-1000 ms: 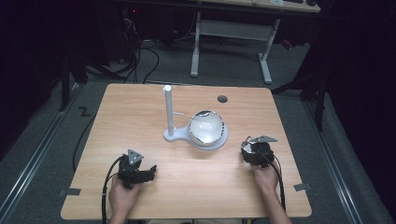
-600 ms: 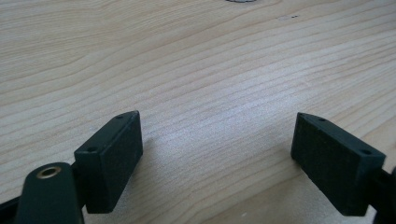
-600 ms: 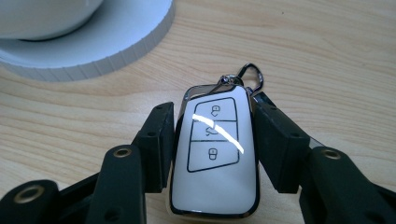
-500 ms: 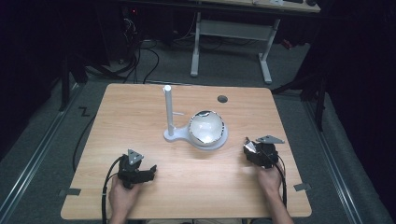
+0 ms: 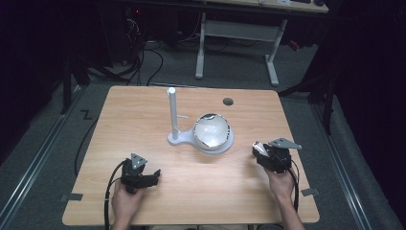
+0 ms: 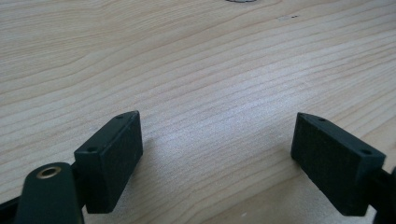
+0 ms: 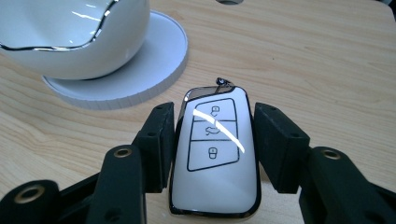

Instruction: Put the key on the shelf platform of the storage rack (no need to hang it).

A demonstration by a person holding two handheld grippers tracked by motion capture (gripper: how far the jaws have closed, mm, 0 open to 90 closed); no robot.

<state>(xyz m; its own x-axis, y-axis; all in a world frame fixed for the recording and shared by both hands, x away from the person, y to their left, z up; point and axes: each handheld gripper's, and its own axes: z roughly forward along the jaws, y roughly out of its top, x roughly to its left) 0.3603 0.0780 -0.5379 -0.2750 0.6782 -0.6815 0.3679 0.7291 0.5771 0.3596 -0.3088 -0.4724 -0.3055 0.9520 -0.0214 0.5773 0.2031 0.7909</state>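
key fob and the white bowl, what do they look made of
Key fob: looks like glossy white plastic with a chrome-like rim; a sharp streak of glare crosses its three outlined buttons. It could be a glossy cover.

Bowl: probably glazed ceramic; smooth shiny white with a thin silvery band along its wavy rim.

Round base under the bowl: matte white, likely plastic, with fine ridges along its edge.

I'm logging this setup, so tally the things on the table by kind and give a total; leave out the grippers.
Car key fob, between the right gripper's fingers: 1
White bowl with silvery rim: 1
White stand, a post and a round base under the bowl: 1
Total: 3
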